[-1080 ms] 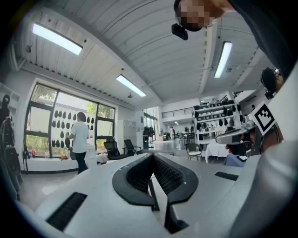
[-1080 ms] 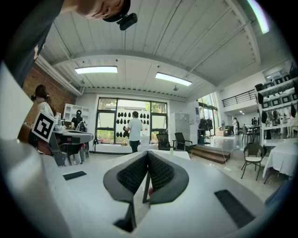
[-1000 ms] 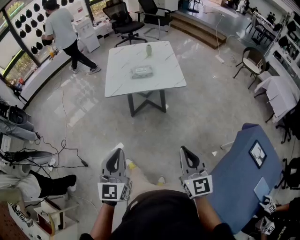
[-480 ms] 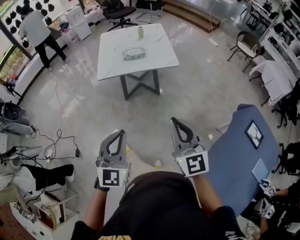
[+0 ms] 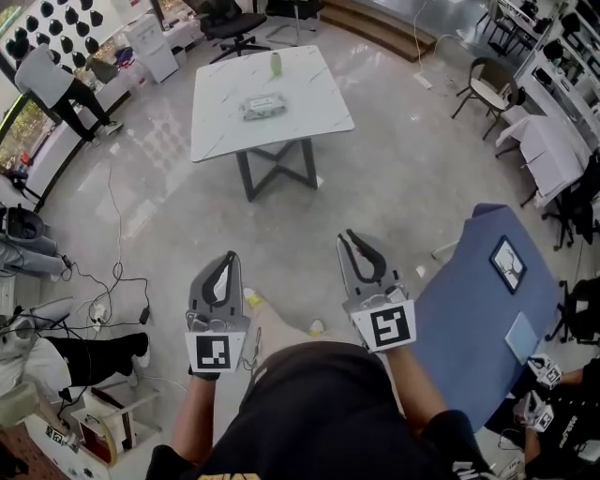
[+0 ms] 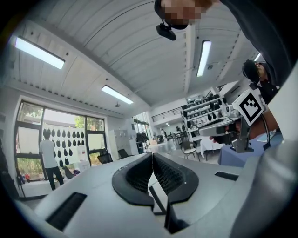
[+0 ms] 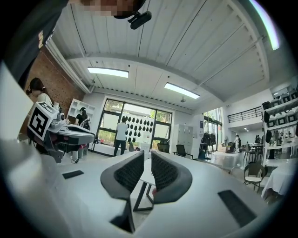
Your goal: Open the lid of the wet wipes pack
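Note:
The wet wipes pack (image 5: 262, 108) lies flat on a white marble-top table (image 5: 309, 112) several steps ahead of me, with a small green bottle (image 5: 277, 63) standing behind it. Both grippers are held level in front of my waist, far short of the table. My left gripper (image 5: 228, 255) is shut and empty, its pads meeting in the left gripper view (image 6: 152, 155). My right gripper (image 5: 349, 236) has just been opening. A narrow gap shows between its pads (image 7: 147, 155), and nothing is in it.
A blue-covered table (image 5: 487, 319) stands close on my right. Cables (image 5: 112, 281) trail over the floor at left, near a seated person's legs (image 5: 94, 361). Another person (image 5: 56, 84) stands by the windows at far left. Office chairs (image 5: 220, 19) stand behind the table, and a chair (image 5: 483, 94) to its right.
Both grippers have risen a little. The right jaws have parted slightly. The person by the windows has moved left, and the view has shifted so the table sits further left.

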Motion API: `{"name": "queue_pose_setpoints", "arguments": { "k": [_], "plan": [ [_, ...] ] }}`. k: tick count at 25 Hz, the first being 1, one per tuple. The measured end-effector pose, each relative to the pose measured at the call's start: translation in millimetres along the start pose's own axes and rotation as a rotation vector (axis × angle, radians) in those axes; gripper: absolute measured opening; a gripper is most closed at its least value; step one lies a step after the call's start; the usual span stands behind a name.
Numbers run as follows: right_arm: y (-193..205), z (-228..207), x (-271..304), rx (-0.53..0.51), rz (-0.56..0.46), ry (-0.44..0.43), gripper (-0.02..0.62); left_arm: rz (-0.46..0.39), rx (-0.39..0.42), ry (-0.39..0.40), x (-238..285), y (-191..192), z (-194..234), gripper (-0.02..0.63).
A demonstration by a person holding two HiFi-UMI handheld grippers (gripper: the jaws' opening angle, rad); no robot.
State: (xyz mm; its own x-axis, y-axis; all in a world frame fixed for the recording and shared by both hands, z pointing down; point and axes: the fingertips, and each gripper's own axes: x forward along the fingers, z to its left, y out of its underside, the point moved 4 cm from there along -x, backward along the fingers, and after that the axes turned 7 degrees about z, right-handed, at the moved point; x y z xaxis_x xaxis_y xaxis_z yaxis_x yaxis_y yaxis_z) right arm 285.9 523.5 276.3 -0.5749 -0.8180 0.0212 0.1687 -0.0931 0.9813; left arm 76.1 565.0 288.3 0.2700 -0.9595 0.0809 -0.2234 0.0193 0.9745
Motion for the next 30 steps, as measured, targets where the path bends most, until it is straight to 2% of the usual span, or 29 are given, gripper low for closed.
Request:
{"name": "queue_pose_setpoints", "arguments": {
  "k": [6,11,13,17,21,30],
  "plan": [
    [-1.6,-11.0,-1.5,-0.006,0.003,0.017,0.094,0.027,0.012,-0.013,2.5,0.7,6.8,0.019],
    [4.7,-15.5,-3.9,0.005,0.033,0.029,0.145,0.042,-0.01,0.006,6.9,3.2,8.4,0.026],
    [9.1,-16.1,-1.9,-0.012,0.049,0.02,0.169,0.056,-0.01,0.01,9.7,5.8,10.4,0.072],
    [13.4,-20.2,8.2,-0.034,0.04,0.014,0.23,0.048,-0.023,0.018,19.9,5.9,13.4,0.249],
    [18.1,-20.7,16.5,-0.051,0.059,-0.004,0.238,0.047,-0.049,0.036,24.6,7.7,18.4,0.336],
    [18.2,-11.1,86.3,-0.059,0.107,-0.033,0.239,0.087,-0.058,0.047,58.0,22.2,72.8,0.359]
  ]
}}
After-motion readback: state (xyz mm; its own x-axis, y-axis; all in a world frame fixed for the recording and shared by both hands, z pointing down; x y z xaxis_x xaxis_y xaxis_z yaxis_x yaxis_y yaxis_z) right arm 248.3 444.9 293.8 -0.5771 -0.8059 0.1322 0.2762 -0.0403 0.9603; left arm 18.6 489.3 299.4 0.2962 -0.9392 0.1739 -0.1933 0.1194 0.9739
